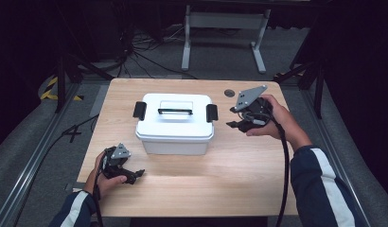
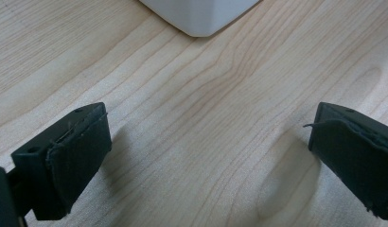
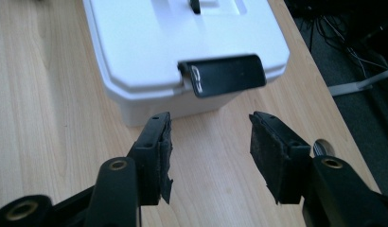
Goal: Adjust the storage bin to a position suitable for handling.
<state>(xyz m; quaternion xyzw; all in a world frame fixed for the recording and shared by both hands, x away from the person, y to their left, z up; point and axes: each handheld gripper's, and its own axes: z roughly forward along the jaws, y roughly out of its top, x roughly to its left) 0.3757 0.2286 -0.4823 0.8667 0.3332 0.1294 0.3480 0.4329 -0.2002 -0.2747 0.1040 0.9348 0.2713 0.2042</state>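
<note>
In the high view, a white rectangular plastic box (image 1: 175,124) with a black carrying handle (image 1: 175,111) on its lid stands in the middle of the light wooden surface (image 1: 230,175). It has one black latch on each short end. The left tool (image 1: 135,174) rests low on the surface, near the front left corner of the box, with its jaws spread and nothing between them. The right tool (image 1: 233,124) is held above the surface just beside the right-end black latch (image 1: 211,113) of the box and points toward it.

In the left gripper view, the two black jaws stand wide apart over bare wood, and one rounded corner of the box (image 2: 201,16) is ahead of them, apart from them.

In the right gripper view, the right tool (image 3: 210,142) has its jaws about half spread, and the gap between them is empty. The latch (image 3: 225,75) is directly ahead of them, and it seems to be lifted outward from the lid edge, but I cannot tell this for sure.

I judge that the step in hand is working the right latch of the box. The next move calls for bringing the right tool forward to the flap, in line with it, and pinching or pushing it while the box stays in its place
</note>
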